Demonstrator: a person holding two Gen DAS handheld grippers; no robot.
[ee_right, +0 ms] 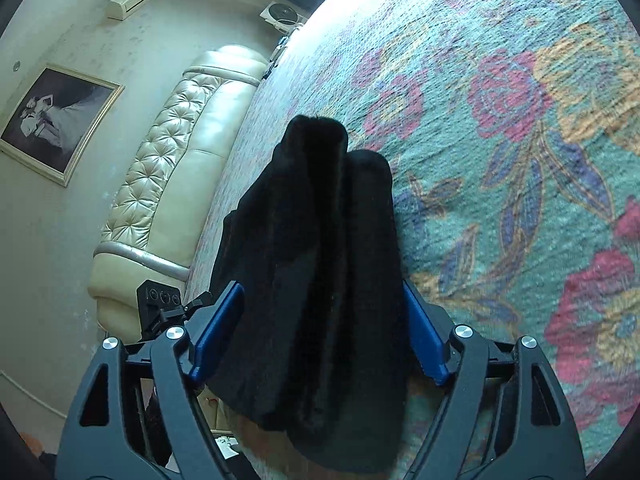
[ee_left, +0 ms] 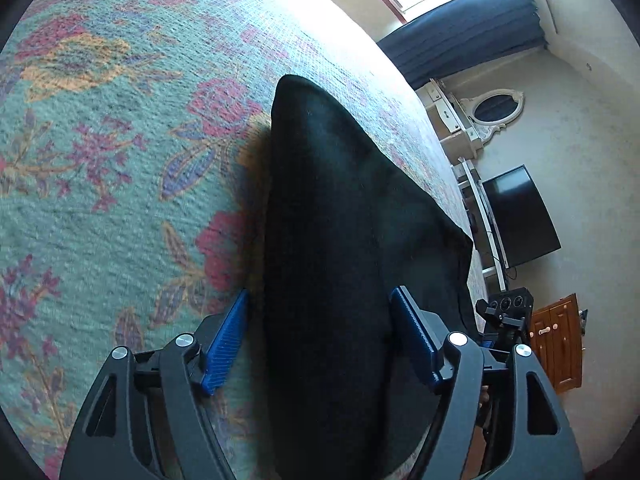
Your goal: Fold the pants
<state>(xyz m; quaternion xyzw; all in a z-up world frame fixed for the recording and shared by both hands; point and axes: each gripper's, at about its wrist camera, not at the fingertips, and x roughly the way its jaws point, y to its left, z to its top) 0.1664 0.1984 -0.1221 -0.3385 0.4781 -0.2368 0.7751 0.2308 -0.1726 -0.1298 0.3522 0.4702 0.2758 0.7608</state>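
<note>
On a teal woven bedspread with red and yellow flowers [ee_left: 120, 184], black folded fabric pants [ee_left: 340, 240] lie toward twelve o'clock from both tools. Left gripper [ee_left: 320, 344]: blue ribbed pads spread, the pants between them, unpinched. Right gripper [ee_right: 320, 332]: pads likewise spread either side of the pants' doubled layers. At nine o'clock in the right view, a cream tufted headboard [ee_right: 168, 168].

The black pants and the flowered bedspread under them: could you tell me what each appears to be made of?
Black pants: likely a soft, matte fleece or velour; fuzzy edges, thick rounded folds, no sheen. Flowered bedspread: seemingly a coarse woven or knitted textile; a grainy grid texture shows through the teal, red and orange pattern.
</note>
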